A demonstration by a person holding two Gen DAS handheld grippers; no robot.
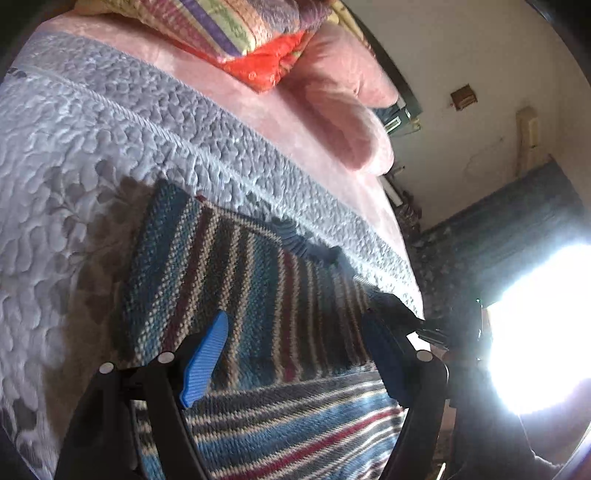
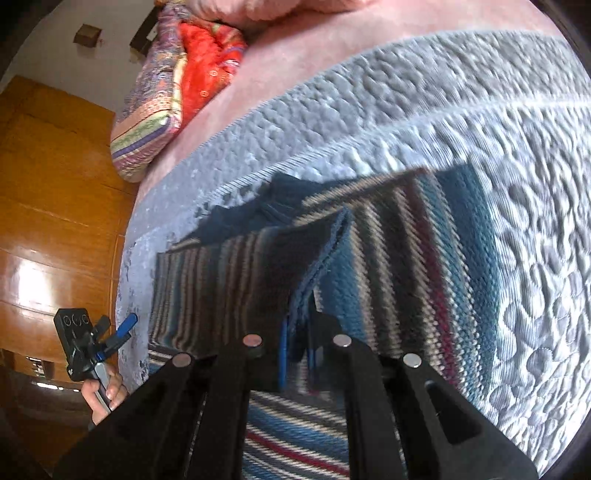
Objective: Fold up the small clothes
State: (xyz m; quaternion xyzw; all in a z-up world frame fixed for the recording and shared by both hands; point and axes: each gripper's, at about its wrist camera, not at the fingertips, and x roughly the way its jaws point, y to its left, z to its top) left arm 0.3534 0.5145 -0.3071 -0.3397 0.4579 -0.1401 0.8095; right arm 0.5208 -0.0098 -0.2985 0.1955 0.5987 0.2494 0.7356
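Note:
A knitted sweater (image 1: 236,273) striped in teal, maroon and beige lies partly folded on the grey quilted bedspread (image 1: 74,147). My left gripper (image 1: 295,317) hangs open over it, and nothing sits between its blue pads (image 1: 205,363). In the right wrist view the same sweater (image 2: 406,251) has a flap lifted, with its blue ribbed edge (image 2: 325,254) running down into my right gripper (image 2: 299,332). That gripper is shut on the edge. The left gripper (image 2: 123,330) also shows at the bed's left side, held by a hand (image 2: 105,395).
A pink sheet (image 1: 258,110) covers the far part of the bed, with a pink pillow (image 1: 343,122) and a striped and red cushion (image 1: 236,33) on it. A wooden wardrobe (image 2: 55,221) stands left of the bed. Bright glare (image 1: 535,332) fills the right.

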